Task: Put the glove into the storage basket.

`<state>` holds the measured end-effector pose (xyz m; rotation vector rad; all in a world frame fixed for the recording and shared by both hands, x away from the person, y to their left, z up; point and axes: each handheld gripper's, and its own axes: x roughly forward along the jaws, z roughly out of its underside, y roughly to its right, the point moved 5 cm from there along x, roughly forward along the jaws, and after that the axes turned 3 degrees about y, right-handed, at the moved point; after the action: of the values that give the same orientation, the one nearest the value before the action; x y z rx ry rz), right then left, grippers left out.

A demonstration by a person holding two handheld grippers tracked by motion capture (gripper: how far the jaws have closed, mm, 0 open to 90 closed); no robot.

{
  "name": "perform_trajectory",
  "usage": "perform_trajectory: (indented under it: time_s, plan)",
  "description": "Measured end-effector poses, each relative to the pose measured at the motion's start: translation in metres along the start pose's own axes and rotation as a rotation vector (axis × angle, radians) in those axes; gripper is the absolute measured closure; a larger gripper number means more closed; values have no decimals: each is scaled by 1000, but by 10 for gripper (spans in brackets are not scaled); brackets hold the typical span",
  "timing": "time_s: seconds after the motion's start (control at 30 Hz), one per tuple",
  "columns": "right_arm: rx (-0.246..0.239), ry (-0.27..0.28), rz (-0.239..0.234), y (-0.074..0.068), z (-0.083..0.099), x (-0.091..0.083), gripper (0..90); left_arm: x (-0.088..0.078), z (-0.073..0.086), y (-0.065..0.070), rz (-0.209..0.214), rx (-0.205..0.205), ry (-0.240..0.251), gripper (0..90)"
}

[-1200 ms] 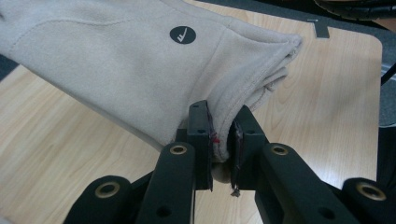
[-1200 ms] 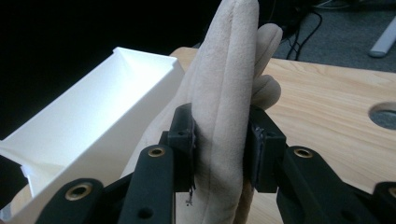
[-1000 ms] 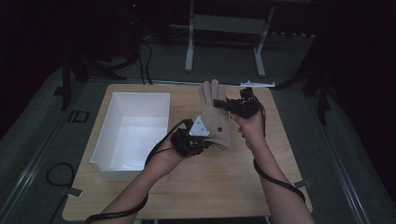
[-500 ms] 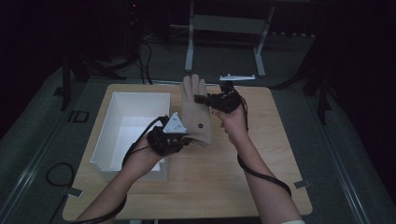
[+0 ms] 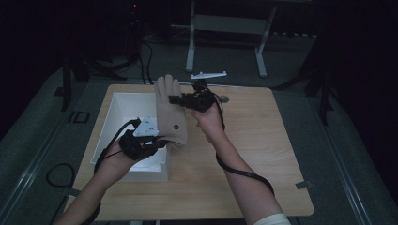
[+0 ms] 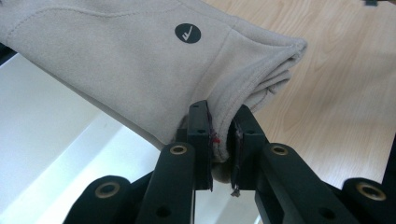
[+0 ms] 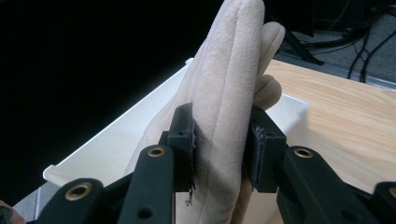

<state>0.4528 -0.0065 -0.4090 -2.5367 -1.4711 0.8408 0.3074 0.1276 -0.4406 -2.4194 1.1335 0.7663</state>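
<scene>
A beige suede glove [image 5: 169, 110] with a round black logo patch [image 6: 187, 33] hangs stretched in the air above the right wall of the white bin [image 5: 119, 119]. My left gripper [image 5: 157, 143] is shut on the glove's cuff [image 6: 243, 79], the hem pinched between both jaws. My right gripper [image 5: 176, 100] is shut on the glove's finger end [image 7: 229, 93], the fingers pointing up and away. The glove [image 7: 224, 154] is held taut between the two grippers, fingers toward the far side of the table.
The wooden table [image 5: 263, 154] has bare room right of the bin. A small round mark [image 5: 224, 99] lies near the table's far edge. A white bar [image 5: 208, 74] and a metal stand [image 5: 225, 28] sit on the floor beyond. Cables trail from both grippers.
Both grippers have carried the glove leftward from the table's middle to over the bin's right wall. Both stay shut on it.
</scene>
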Motion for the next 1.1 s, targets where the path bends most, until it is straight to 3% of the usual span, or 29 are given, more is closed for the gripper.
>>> perform_trajectory:
  time_s: [0.27,0.5,0.73,1.1]
  plan:
    - [-7,-27,-38,-20,-1,38,668,-21,27,-15,-37,-38,-15,813]
    - [-3,-49,-75,-34,4,62,669,-26,52,-22,-44,-75,-8,813]
    - [4,-91,-63,-31,18,80,669,-13,71,-24,-53,-118,-28,812]
    - [3,-173,-39,-27,40,98,668,5,99,-24,-32,-174,-58,811]
